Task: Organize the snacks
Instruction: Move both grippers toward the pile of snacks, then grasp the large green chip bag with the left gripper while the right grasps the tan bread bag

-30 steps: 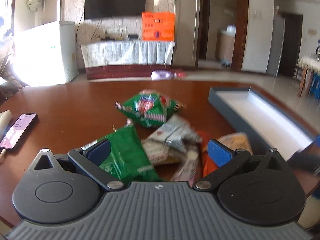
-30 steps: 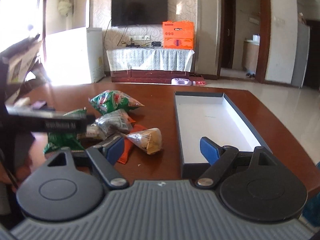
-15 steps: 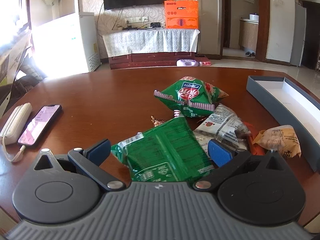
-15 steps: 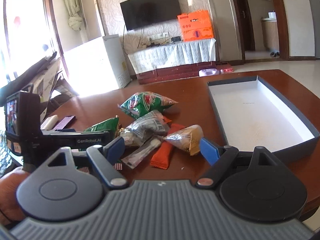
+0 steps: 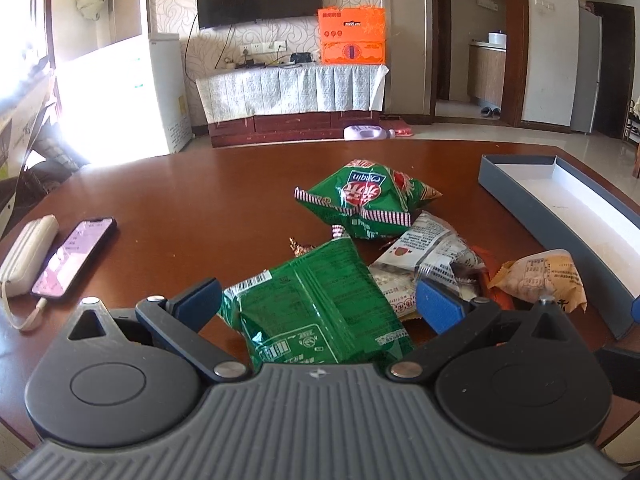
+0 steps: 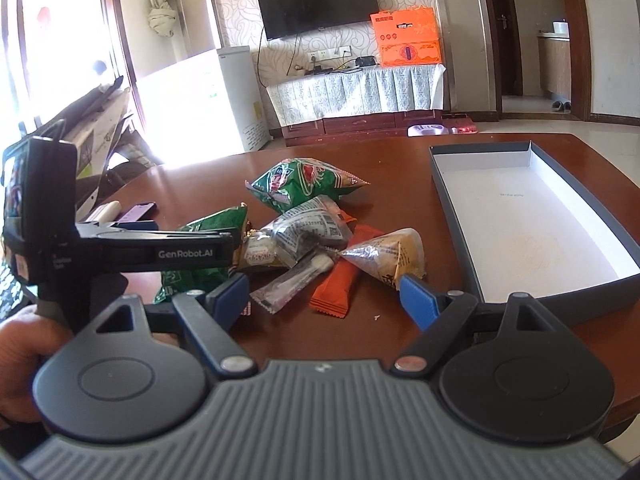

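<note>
A pile of snacks lies on the brown table. It holds a puffy green chip bag (image 5: 360, 200) (image 6: 304, 184), a flat green packet (image 5: 320, 300) (image 6: 208, 232), a clear printed packet (image 5: 428, 248) (image 6: 308, 232), a tan triangular packet (image 5: 540, 276) (image 6: 388, 256) and an orange stick (image 6: 340, 284). My left gripper (image 5: 320, 302) is open and straddles the flat green packet without its pads pressing on it. My right gripper (image 6: 324, 300) is open just short of the orange stick and holds nothing. A grey box (image 5: 520, 200) (image 6: 452, 200) with a white inside stands to the right.
A phone (image 5: 76, 256) and a white power bank (image 5: 26, 256) lie at the table's left. In the right wrist view a hand (image 6: 20, 344) holds the left gripper's black body low at the left. The table's front edge runs close under both grippers.
Both views have swung left and dipped towards the pile. The flat green packet now lies between the left jaws, and the box sits further right. Neither gripper's jaws changed width.
</note>
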The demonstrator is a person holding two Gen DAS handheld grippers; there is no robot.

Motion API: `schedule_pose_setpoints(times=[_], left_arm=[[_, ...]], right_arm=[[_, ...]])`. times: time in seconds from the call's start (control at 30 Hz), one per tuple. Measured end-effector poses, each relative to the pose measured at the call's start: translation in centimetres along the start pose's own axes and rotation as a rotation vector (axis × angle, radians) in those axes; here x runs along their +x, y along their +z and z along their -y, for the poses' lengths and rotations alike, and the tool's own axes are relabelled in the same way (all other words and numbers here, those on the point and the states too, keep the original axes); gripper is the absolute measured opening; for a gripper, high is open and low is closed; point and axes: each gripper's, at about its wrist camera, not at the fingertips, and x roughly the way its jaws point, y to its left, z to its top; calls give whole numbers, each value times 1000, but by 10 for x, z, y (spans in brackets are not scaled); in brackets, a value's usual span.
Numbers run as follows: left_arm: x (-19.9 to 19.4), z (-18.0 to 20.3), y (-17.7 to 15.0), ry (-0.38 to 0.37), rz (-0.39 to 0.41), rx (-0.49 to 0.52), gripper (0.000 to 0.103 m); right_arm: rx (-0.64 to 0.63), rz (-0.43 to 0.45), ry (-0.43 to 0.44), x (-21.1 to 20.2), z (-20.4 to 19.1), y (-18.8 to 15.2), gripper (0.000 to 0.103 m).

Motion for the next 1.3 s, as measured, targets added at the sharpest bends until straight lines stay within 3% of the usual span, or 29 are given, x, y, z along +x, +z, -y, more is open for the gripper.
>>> schedule_pose_setpoints(times=[0.73,0.93,1.17,1.3], left_arm=[[10,-9,-2,9,-29,-74,103],[14,-16,-7,8,-48,-117,103],[10,-22,-9,-48,-52,-133,103],[10,-22,-11,-90,-66,-124,103]], right_arm=[[-36,-16,12,0,-4,-1,84],[-31,-49,0,19,2,5,84],[-98,-30,-67,37,12,20,84],[-136,-61,-74,60,16,28,84]])
